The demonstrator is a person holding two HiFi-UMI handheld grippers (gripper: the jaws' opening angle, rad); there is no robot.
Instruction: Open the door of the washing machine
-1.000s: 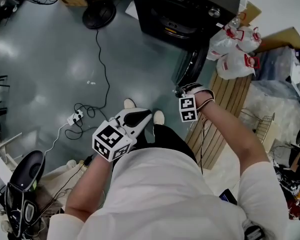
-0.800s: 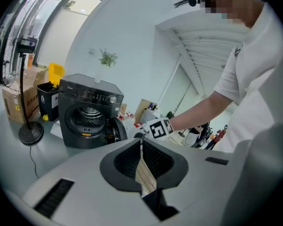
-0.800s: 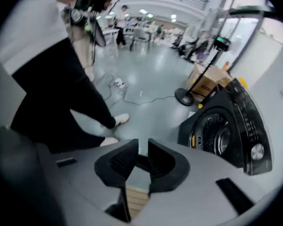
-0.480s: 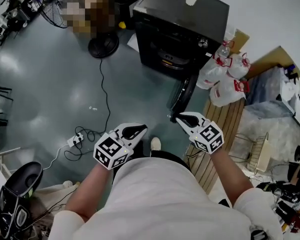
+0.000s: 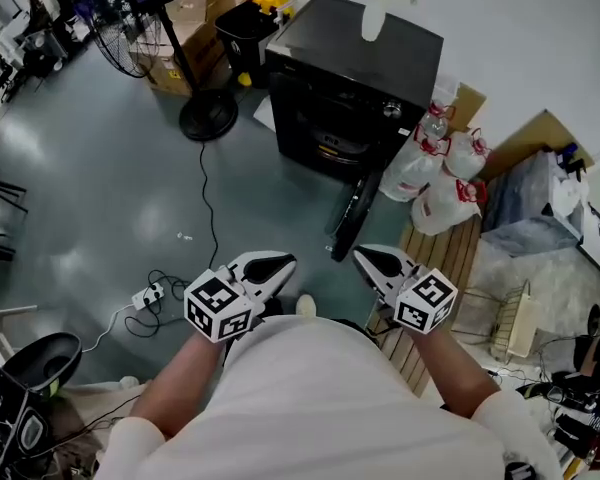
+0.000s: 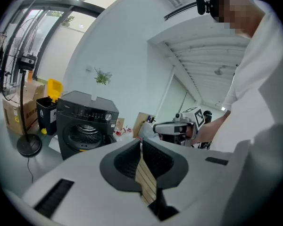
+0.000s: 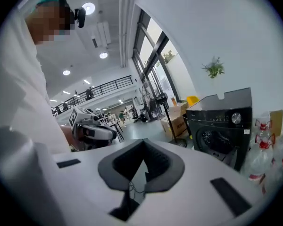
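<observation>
The black washing machine [image 5: 350, 78] stands against the far wall, and its round door [image 5: 352, 215] hangs open, swung out toward me. My left gripper [image 5: 272, 264] is held in front of my body, shut and empty. My right gripper [image 5: 368, 256] is beside it, well short of the door; its jaws are closing and meet at the tips with nothing between them. In the left gripper view the machine [image 6: 85, 124] shows beyond the shut left gripper [image 6: 140, 142]. The right gripper view shows the machine [image 7: 221, 126] past the right gripper [image 7: 144, 142].
A fan stand [image 5: 208, 116], a cardboard box [image 5: 185, 28] and a black bin [image 5: 242, 23] stand left of the machine. White plastic bags [image 5: 435, 178] and a slatted wooden board [image 5: 435, 268] lie on its right. A cable with a power strip [image 5: 150, 293] runs over the floor.
My right gripper has left the door's edge, risen and rolled so its marker cube faces up. The left gripper has risen a little. The view has lifted to show the whole machine.
</observation>
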